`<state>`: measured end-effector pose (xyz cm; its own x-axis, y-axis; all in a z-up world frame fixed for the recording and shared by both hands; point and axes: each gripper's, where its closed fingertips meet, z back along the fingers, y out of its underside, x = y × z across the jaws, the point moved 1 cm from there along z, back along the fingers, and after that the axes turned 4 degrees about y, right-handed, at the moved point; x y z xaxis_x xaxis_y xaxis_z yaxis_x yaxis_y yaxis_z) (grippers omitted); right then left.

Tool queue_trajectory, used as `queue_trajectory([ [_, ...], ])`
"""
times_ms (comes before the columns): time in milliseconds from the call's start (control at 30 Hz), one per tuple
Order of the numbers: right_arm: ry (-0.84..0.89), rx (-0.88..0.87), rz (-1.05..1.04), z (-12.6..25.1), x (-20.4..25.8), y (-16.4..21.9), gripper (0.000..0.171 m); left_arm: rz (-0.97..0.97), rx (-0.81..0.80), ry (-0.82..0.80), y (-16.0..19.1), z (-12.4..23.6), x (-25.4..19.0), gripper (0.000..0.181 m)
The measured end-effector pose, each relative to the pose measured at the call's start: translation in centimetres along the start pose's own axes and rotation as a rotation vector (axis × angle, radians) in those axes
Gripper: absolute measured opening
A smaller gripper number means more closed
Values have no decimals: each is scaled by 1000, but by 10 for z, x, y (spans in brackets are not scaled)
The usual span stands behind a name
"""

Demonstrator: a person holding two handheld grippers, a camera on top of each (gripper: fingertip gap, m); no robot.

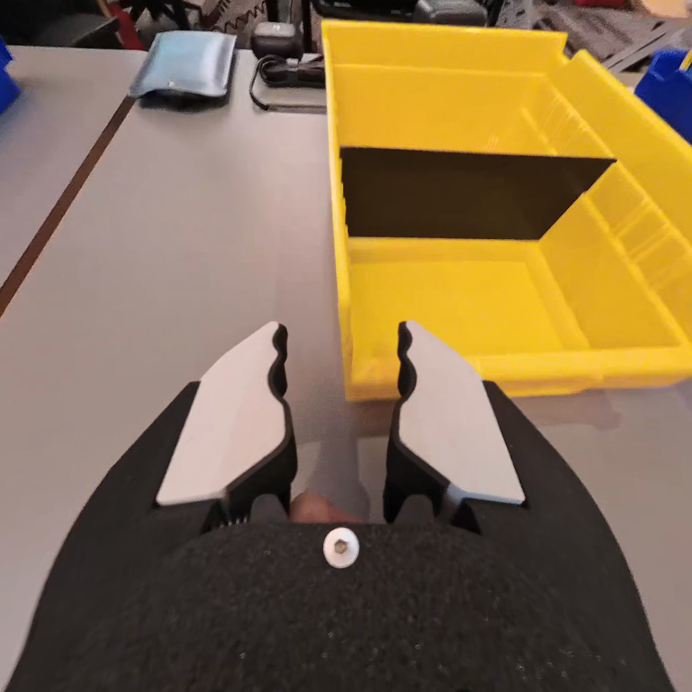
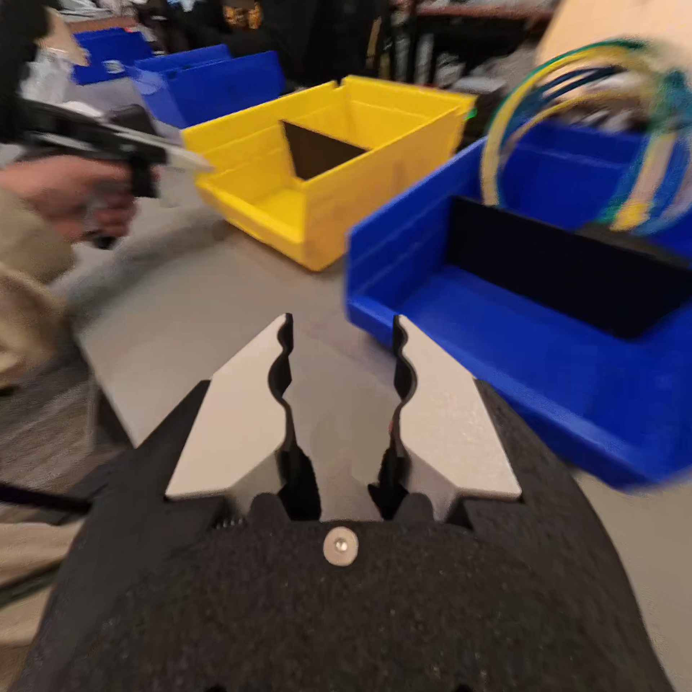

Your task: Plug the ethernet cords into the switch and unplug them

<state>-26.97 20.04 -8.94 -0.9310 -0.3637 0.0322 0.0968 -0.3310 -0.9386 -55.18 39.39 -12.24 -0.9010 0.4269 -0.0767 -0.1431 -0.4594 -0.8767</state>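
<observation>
The left gripper [image 1: 342,329] hangs with its jaws apart and nothing between them, over the grey table [image 1: 187,262] at the near left corner of a yellow bin [image 1: 524,374]. The right gripper [image 2: 342,322] is likewise spread and holding nothing, near a blue bin [image 2: 486,374]. Blurred loops, probably the ethernet cords [image 2: 531,86], rise from that bin's far compartment.
</observation>
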Motion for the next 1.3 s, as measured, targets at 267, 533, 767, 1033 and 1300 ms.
queue_trajectory([
  [267, -46, 70, -205, -94, 63, 1, 58, -36, 40, 11, 20, 18, -22, 5],
  [533, 77, 103, -106, -100, 58, 9, 12, -53, 32, -211, 71, 123, -73, 5],
  [767, 226, -178, 41, -31, 24, -66, 3, -155, -227, -294, 7, 162, -131, 5],
  [1033, 606, -386, 12, 106, -144, -130, 3, -315, -496, -10, -126, 100, -304, 5],
  [1300, 825, -206, -161, 216, -355, -27, 3, -193, -316, 371, -93, -32, -537, 6],
])
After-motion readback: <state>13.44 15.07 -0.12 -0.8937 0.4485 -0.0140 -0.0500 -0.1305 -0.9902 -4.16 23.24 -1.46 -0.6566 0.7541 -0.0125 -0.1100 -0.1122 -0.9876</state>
